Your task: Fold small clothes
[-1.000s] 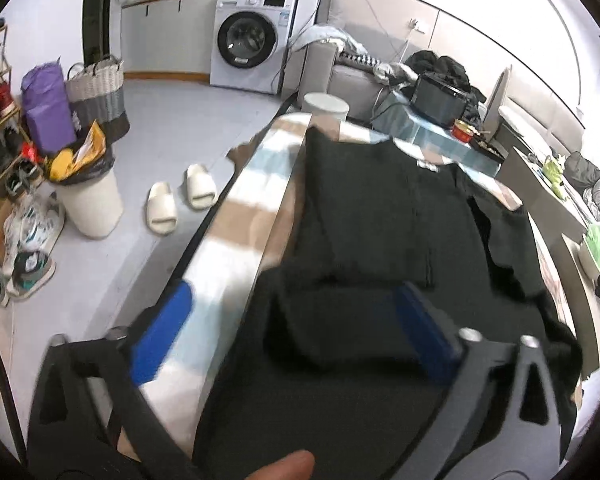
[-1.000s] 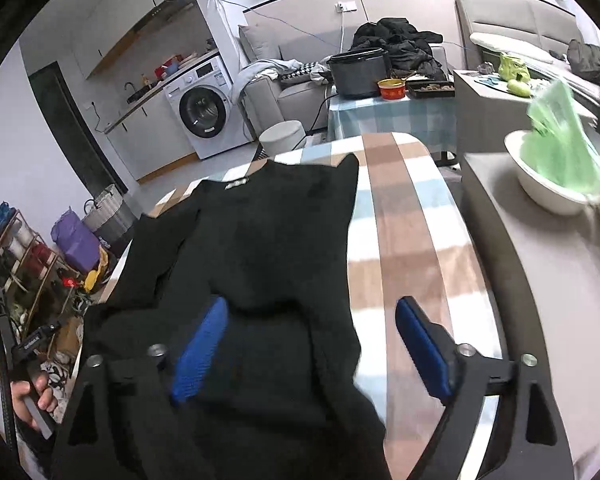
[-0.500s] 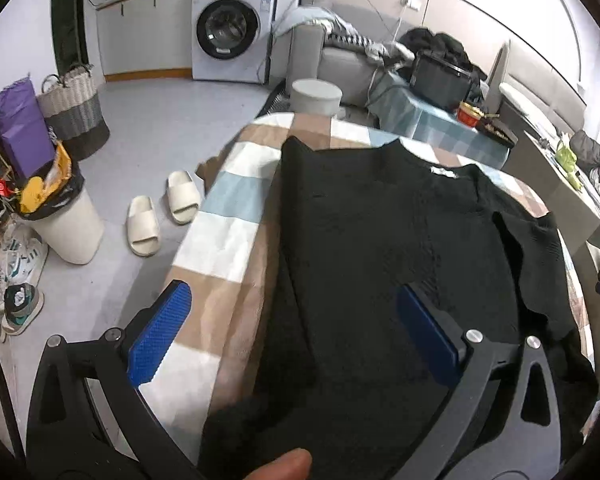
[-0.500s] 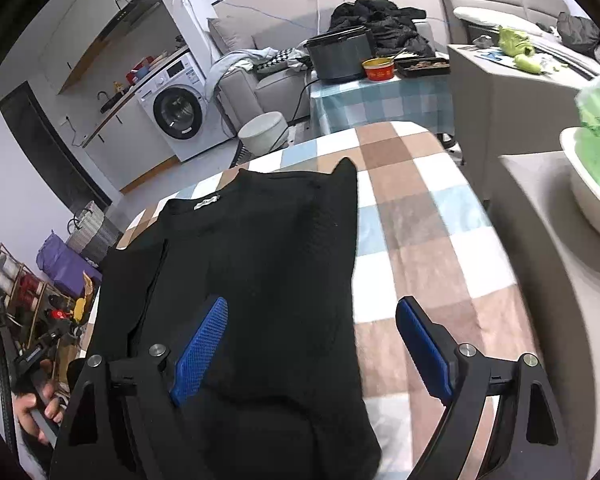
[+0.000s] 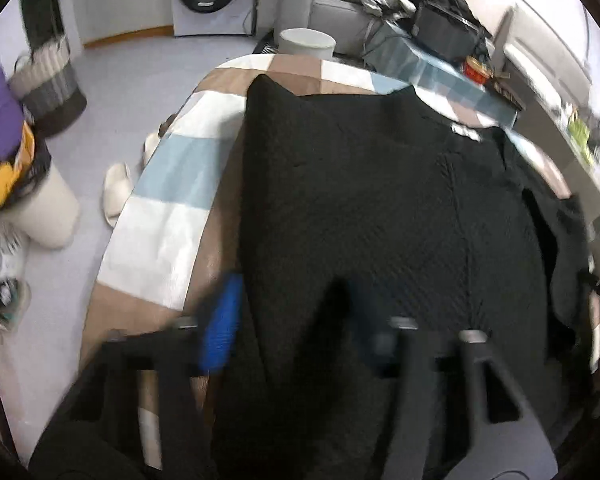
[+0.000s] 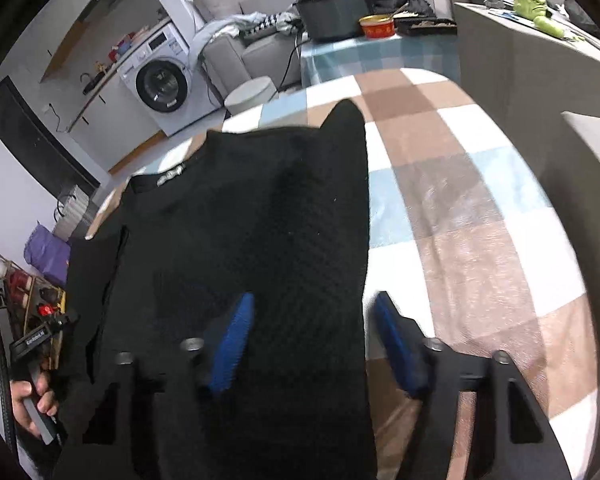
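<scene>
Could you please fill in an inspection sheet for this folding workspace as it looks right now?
Surface: checked cloth covers the table, brown, white and blue squares.
Job's things: black knit top lies flat, neckline away from the cameras.
Clutter: nothing seen on the cloth besides the top.
Grippers: left gripper and right gripper both have jaws apart, straddling the top's near edges.
Cables: a cord runs down from the grey appliance.
Surroundings: washing machine, slippers, sofa.
</scene>
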A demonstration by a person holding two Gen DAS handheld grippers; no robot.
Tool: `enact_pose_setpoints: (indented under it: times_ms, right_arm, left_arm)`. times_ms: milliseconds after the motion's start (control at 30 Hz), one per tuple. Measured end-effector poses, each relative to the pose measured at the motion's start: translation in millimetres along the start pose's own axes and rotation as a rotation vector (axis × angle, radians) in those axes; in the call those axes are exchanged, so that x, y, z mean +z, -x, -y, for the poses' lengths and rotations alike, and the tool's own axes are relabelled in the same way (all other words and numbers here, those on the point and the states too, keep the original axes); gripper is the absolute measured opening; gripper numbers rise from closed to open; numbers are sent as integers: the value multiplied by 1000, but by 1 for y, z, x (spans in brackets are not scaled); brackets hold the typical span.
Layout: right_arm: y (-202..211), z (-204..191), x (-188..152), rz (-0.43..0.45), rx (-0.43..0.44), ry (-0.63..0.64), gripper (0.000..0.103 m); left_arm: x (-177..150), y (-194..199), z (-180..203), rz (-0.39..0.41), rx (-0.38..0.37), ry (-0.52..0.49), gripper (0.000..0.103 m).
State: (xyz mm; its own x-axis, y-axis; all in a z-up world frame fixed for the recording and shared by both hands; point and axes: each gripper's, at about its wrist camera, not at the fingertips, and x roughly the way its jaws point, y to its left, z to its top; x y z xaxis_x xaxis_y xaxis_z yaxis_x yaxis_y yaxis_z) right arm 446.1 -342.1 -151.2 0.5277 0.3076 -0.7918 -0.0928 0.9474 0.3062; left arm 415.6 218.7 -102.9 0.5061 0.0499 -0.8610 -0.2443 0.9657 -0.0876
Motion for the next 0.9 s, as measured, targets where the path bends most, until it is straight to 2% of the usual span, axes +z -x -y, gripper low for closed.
enact_pose_setpoints:
  times_ms: [33,67,100,133,200,500,667,767,867,900]
  right_arm:
    - [-1,-2,0,1,0,17,38]
    - [-4,-6,0,-6,-6,37,34]
    - [-5,-8,1,-3,-16,51,23]
    - [-6,-11,1,-1,-22,79,14]
    - [-7,-12,2,4,-31,101,11]
    - [-10,12,25,45,-100,33,9]
    - [-11,18,42,67,-139,27,9]
    - [-12,16,48,71,-159,37,9]
    - [-14,8,48,45,-175,79,14]
    - [-13,6,46,42,-174,87,20]
  left_arm:
    - [2,-1,3,7,3,-9,24]
    - [3,-2,7,7,-14,-19,15]
    - [5,-4,10,7,-38,-26,10]
    - [8,-7,14,6,-27,-34,10]
    - [12,-8,19,14,-24,-44,9]
    - [45,-30,40,47,-57,-4,9]
    - [64,-41,54,58,-56,-5,9]
    - [63,-42,58,61,-35,-7,9]
    - [58,-36,58,67,-23,17,10]
    - [56,-31,58,74,-25,21,11]
